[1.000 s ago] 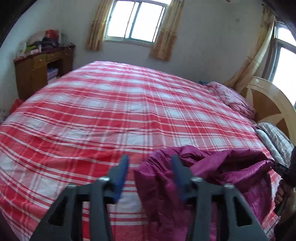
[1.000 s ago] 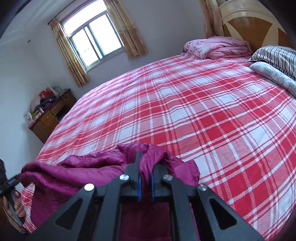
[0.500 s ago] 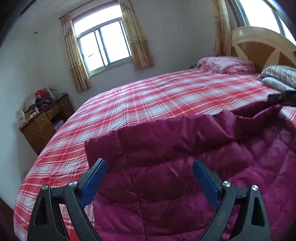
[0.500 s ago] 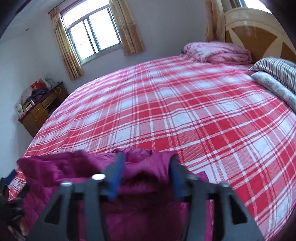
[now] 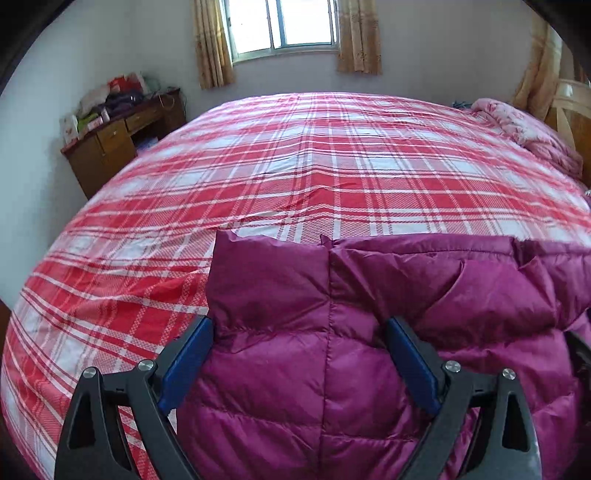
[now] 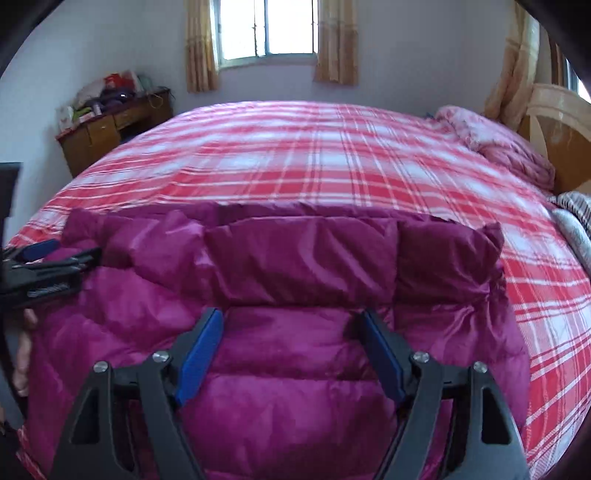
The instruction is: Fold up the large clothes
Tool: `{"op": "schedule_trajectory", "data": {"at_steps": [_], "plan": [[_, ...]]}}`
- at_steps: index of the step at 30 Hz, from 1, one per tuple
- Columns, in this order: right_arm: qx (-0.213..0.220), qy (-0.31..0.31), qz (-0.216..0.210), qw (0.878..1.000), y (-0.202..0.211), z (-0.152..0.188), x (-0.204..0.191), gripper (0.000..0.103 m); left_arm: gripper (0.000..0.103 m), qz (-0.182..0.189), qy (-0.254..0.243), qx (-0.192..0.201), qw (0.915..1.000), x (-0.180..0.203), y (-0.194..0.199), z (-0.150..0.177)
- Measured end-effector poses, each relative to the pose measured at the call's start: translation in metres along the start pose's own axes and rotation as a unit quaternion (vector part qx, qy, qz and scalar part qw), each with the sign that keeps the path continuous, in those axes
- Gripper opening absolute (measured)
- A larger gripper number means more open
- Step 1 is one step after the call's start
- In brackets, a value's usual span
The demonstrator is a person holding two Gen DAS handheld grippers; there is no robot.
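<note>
- Purple padded jacket [image 5: 332, 350] spread flat on the near part of the red-and-white checked bed [image 5: 314, 166], far edge folded over in a thick band.
- Same jacket [image 6: 277, 295] from the right wrist view: filling the lower half, folded band running across the middle, right corner bunched and a little raised.
- Left gripper [image 5: 299, 332] held just above the jacket, jaws spread wide, having just been opening; fabric showing in the gap, blue pads [image 5: 186, 363] not pressing on it, nothing gripped.
- Right gripper [image 6: 291, 328] likewise over the jacket, jaws having just been opening and now well apart; padded cloth below and between them, blue pads [image 6: 199, 354] clear of it, nothing held.
- Left gripper also seen at the left edge of the right wrist view [image 6: 48, 258], low over the jacket's left end, with part of a hand [image 6: 22, 354] beneath.
- Wooden desk [image 5: 122, 133] with clutter on top against the far left wall.
- Window [image 5: 284, 26] with tan curtains behind the bed.
- Pink quilt [image 6: 495, 144] bundled at the right by the wooden headboard [image 6: 557, 122]; striped pillow [image 6: 576, 206] just in front.
</note>
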State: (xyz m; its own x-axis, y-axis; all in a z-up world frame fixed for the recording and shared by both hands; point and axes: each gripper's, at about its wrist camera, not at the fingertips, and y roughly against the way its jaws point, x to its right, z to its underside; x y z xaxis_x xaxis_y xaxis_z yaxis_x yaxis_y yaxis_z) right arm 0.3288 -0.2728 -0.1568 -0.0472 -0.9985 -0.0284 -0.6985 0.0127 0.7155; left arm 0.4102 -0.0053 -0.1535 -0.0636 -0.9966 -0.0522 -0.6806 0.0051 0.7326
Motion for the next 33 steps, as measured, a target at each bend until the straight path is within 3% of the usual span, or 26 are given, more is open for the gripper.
{"op": "schedule_trajectory", "data": {"at_steps": [3,7,10,14,33], "plan": [[-0.005,-0.008,0.004,1.0,-0.008,-0.001,0.007,0.079,0.094,0.018,0.001,0.03,0.9994,0.003,0.028,-0.002],[-0.008,-0.001,0.011,1.0,-0.012,-0.003,0.003,0.079,0.094,0.037,-0.062,0.078,0.9943,0.034,0.054,0.002],[-0.01,-0.01,0.009,1.0,-0.015,-0.005,0.004,0.079,0.094,0.027,-0.078,0.06,0.9948,0.047,0.036,0.004],[-0.011,-0.028,0.006,1.0,-0.019,-0.005,0.01,0.079,0.094,0.026,-0.06,0.016,0.9977,0.047,0.003,0.003],[-0.033,-0.031,0.012,0.999,-0.03,-0.002,0.01,0.082,0.102,0.032,-0.046,-0.02,0.9983,0.045,-0.027,0.002]]}}
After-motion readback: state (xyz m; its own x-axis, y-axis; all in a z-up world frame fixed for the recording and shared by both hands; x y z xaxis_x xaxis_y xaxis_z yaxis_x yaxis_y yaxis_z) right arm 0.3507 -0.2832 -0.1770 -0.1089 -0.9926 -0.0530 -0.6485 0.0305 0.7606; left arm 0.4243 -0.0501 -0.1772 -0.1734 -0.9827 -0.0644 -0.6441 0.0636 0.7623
